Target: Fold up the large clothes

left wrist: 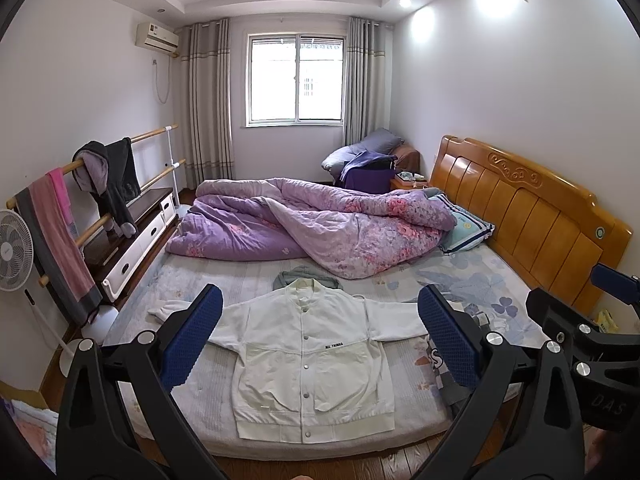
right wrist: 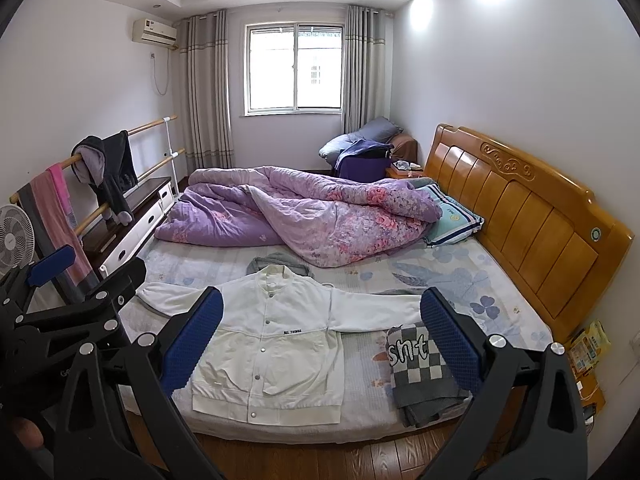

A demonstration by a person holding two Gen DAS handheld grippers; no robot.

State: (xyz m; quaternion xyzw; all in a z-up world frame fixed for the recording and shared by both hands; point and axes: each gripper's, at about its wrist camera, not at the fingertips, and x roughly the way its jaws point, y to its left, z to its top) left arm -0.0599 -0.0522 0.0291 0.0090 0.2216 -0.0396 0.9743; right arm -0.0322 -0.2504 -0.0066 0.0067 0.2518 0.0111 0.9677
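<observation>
A white snap-button jacket (left wrist: 308, 356) lies flat, front up, sleeves spread, on the near part of the bed; it also shows in the right wrist view (right wrist: 272, 344). My left gripper (left wrist: 320, 340) is open and empty, held above the bed's near edge with the jacket between its blue pads (left wrist: 192, 336). My right gripper (right wrist: 320, 340) is open and empty, held to the right of the left one, which shows at the left edge (right wrist: 60, 320). A folded grey checkered garment (right wrist: 424, 372) lies right of the jacket.
A rumpled purple floral quilt (left wrist: 312, 224) covers the far half of the bed. A grey garment (left wrist: 308, 276) lies beyond the jacket's collar. The wooden headboard (left wrist: 532, 216) is at right. A rail with hanging clothes (left wrist: 100, 184) and a fan (left wrist: 12, 256) stand at left.
</observation>
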